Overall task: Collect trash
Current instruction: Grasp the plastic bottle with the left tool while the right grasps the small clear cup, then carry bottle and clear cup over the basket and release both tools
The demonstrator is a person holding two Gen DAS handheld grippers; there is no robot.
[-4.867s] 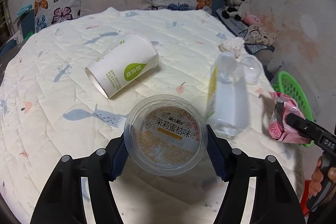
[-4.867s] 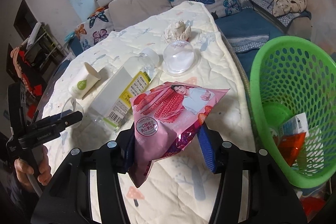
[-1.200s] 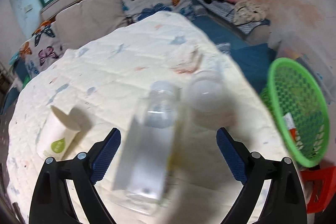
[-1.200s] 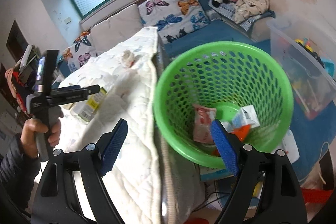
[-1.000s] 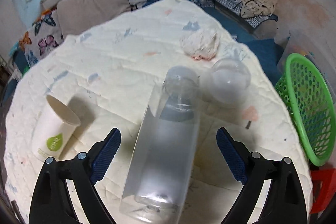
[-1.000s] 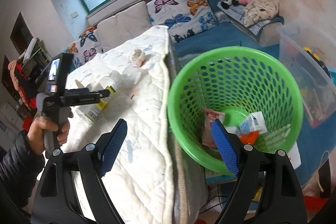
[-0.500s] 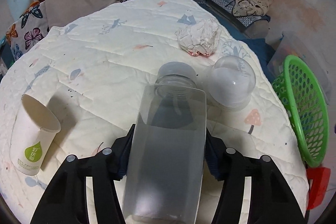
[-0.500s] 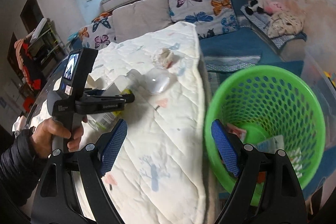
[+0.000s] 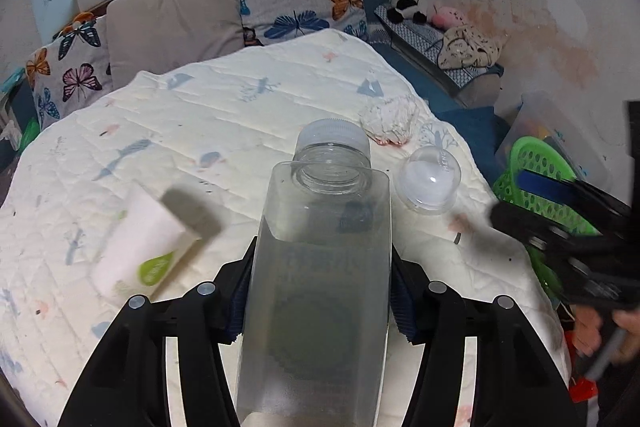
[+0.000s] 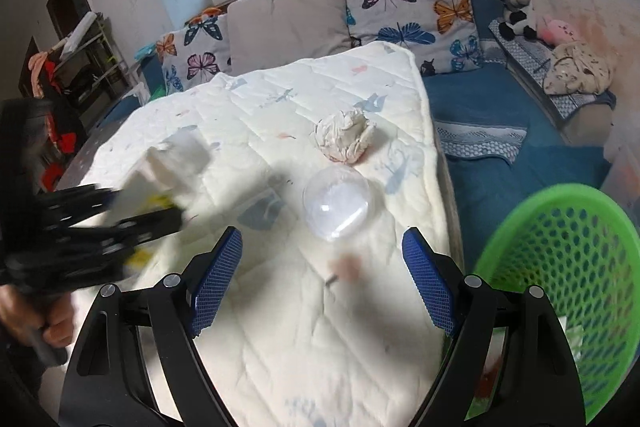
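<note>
My left gripper is shut on a clear square plastic bottle and holds it above the quilted table. A white paper cup lies left of it. A clear dome lid and a crumpled tissue lie to the right. My right gripper is open and empty, just short of the dome lid, with the tissue beyond. The green basket stands right of the table. The left gripper shows blurred at the left.
Butterfly cushions and a grey cushion line the sofa behind the table. Soft toys lie on a blue bench at the right. A clear storage box stands behind the basket.
My left gripper closed on the bottle and lifted it. My right gripper swung from over the basket back to the table, toward the dome lid. The paper cup tipped over.
</note>
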